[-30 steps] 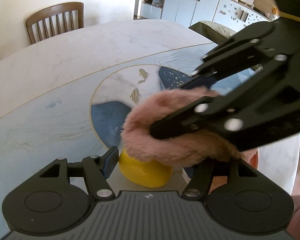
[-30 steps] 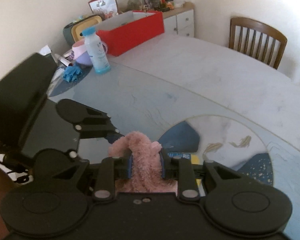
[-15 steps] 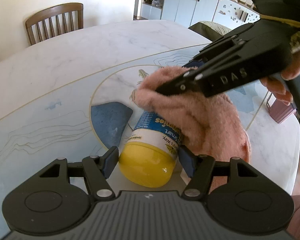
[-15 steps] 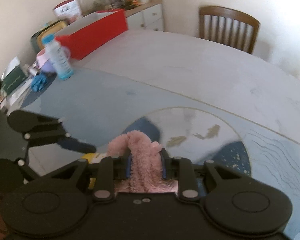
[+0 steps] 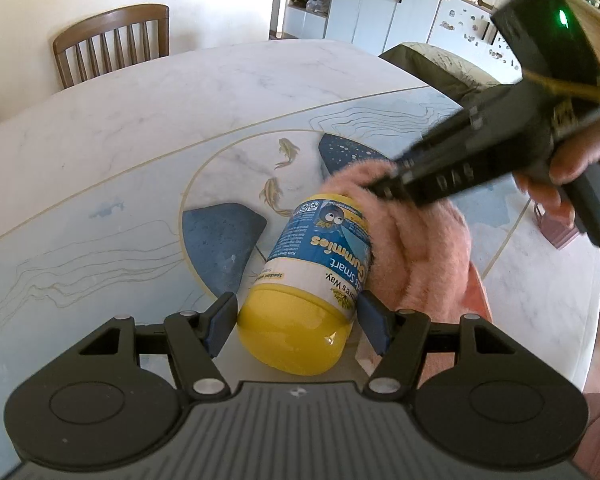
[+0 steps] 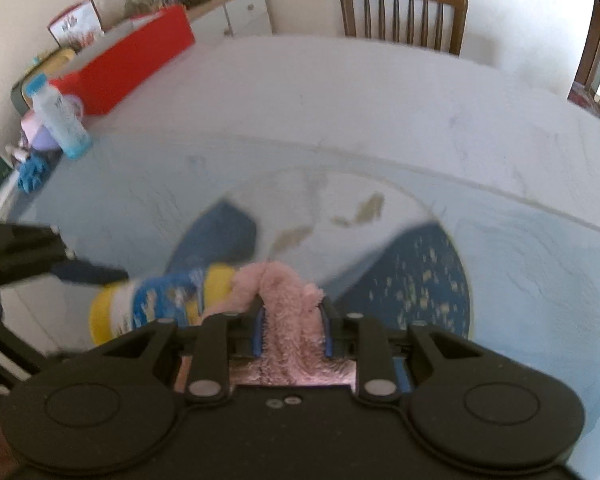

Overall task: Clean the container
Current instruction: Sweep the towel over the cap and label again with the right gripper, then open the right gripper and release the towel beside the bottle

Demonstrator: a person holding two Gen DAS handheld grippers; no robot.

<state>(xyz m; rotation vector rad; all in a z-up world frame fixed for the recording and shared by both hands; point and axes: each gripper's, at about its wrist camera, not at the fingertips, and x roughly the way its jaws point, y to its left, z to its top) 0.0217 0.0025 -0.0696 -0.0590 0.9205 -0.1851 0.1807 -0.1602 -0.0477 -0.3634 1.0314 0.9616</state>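
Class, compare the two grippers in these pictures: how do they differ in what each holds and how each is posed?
The left gripper clamps the yellow-capped gummies bottle by its cap end; the right gripper is shut on a fluffy pink cloth. The left gripper's jaws stand wide around the bottle, while the right gripper's jaws sit narrow. The left one looks sharp; the right one's view is blurred. Both are black with blue pads.

A home dining room: marble table (image 5: 228,92), wooden chair (image 5: 112,46) (cupboards (image 5: 380,8) behind).

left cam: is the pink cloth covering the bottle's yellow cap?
No. The pink cloth lies against the far end of the bottle; the yellow cap is bare between the left gripper pads.
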